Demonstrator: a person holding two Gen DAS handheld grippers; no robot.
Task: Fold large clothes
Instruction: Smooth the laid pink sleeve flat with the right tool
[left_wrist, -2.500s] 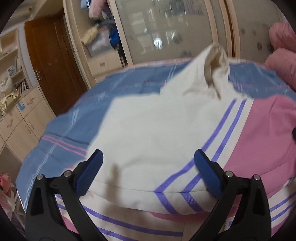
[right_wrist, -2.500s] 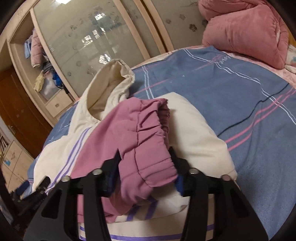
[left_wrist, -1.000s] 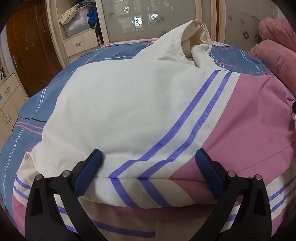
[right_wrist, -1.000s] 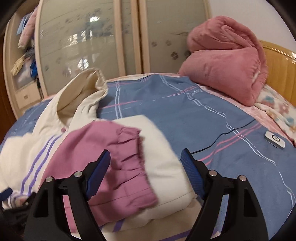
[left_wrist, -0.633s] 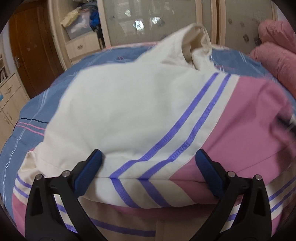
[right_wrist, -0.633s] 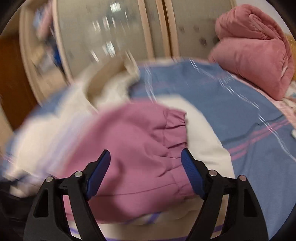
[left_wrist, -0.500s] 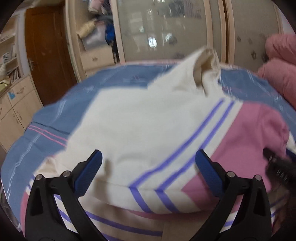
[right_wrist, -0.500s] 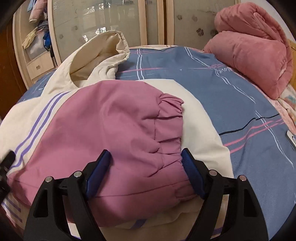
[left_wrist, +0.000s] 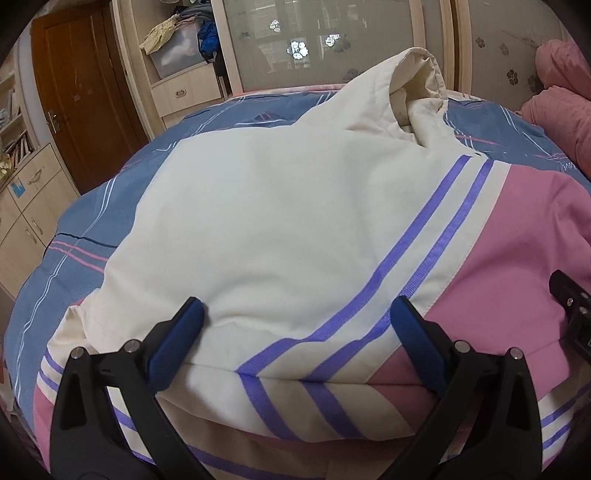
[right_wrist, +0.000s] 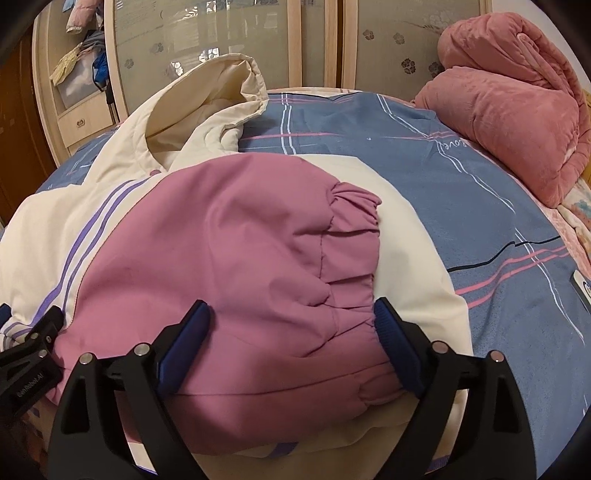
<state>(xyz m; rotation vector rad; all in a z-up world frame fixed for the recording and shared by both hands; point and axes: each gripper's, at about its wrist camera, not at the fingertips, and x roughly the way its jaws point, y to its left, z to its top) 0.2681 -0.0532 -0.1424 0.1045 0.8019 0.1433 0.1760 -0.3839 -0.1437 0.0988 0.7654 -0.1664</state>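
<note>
Straddling the near fold of the hooded jacket (left_wrist: 280, 229), the left gripper (left_wrist: 295, 321) has its blue-padded jaws spread wide, with cream cloth and two purple stripes (left_wrist: 436, 236) bulging up between them; whether the pads actually press the fabric cannot be told. In its view the jacket fills the middle of the frame, lying on a blue plaid bedsheet (left_wrist: 110, 199), with the hood (left_wrist: 413, 92) standing up at the upper right. At the upper left are a brown door (left_wrist: 74, 92) and a cream wardrobe (left_wrist: 332, 40) with frosted panels (a shelf of loose clothes sits in its open bay).

The right gripper (right_wrist: 291, 321) also stands wide apart, its jaws having just been opening; the pink sleeve (right_wrist: 229, 240), laid across the jacket's cream body, lies between them, its gathered cuff (right_wrist: 351, 258) next to the right pad (right_wrist: 397, 352). The pads do not visibly pinch it. At the lower left edge of this view the black frame of the other gripper pokes in over the jacket. A rolled pink blanket (right_wrist: 517, 96) rests at the upper right on the sheet, well apart from the jacket.
</note>
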